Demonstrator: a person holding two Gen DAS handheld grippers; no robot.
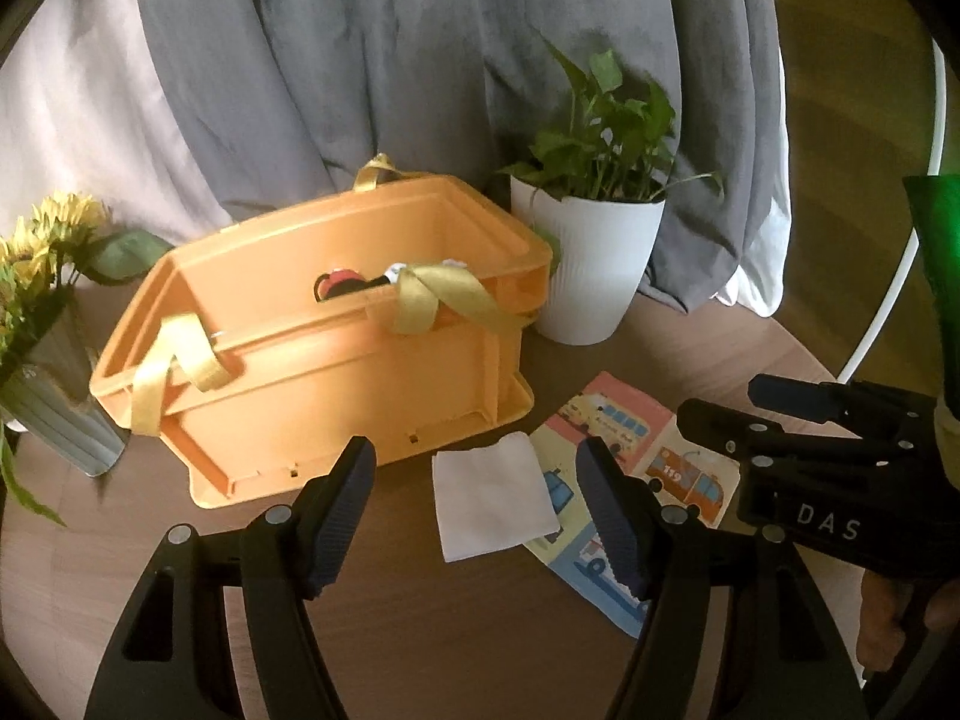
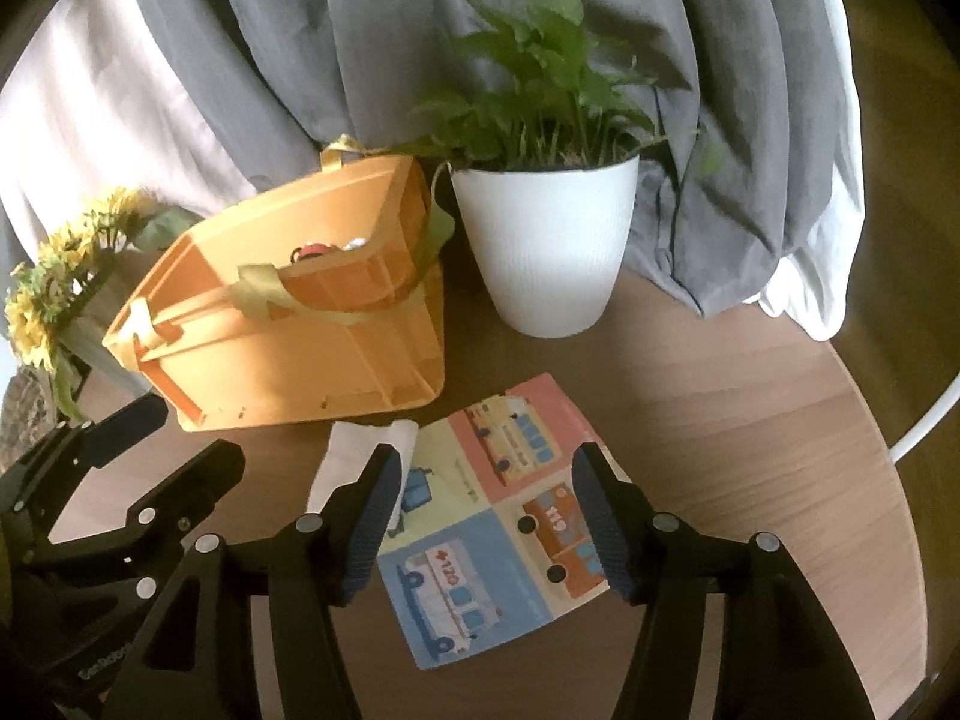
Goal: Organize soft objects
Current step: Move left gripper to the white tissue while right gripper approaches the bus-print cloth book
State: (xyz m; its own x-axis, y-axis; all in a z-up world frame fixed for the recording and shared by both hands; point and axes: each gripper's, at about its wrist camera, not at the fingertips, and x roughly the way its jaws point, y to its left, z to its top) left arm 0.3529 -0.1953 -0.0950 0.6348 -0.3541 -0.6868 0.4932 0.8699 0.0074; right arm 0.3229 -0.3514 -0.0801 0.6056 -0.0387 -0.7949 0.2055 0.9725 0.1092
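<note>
Left gripper (image 1: 477, 516): jaws apart, nothing between the pads, poised above a small white cloth (image 1: 493, 501) that lies flat on the round wooden table (image 1: 750, 354). Right gripper (image 2: 486, 519): jaws likewise apart and empty, hanging over a soft picture book (image 2: 498, 516) printed with cartoon vehicles; the cloth's right edge overlaps the book's left edge. Both items lie at the near side of the table, just in front of the orange basket (image 1: 336, 360), which stands to the left and already contains a few small items, too hidden to identify. Gold ribbon handles (image 1: 444, 294) drape over the basket rim. Far right of the basket: a white pot (image 2: 546, 252) with a leafy plant. Far left: sunflowers (image 1: 48, 240) in a grey vase.

Handling, as judged: the cloth looks light and limp and will fold and droop once lifted; pinch it at a free corner or edge, away from the overlap. The book appears thin and flexible, lying flush with the table; its near edge probably offers the best purchase.
</note>
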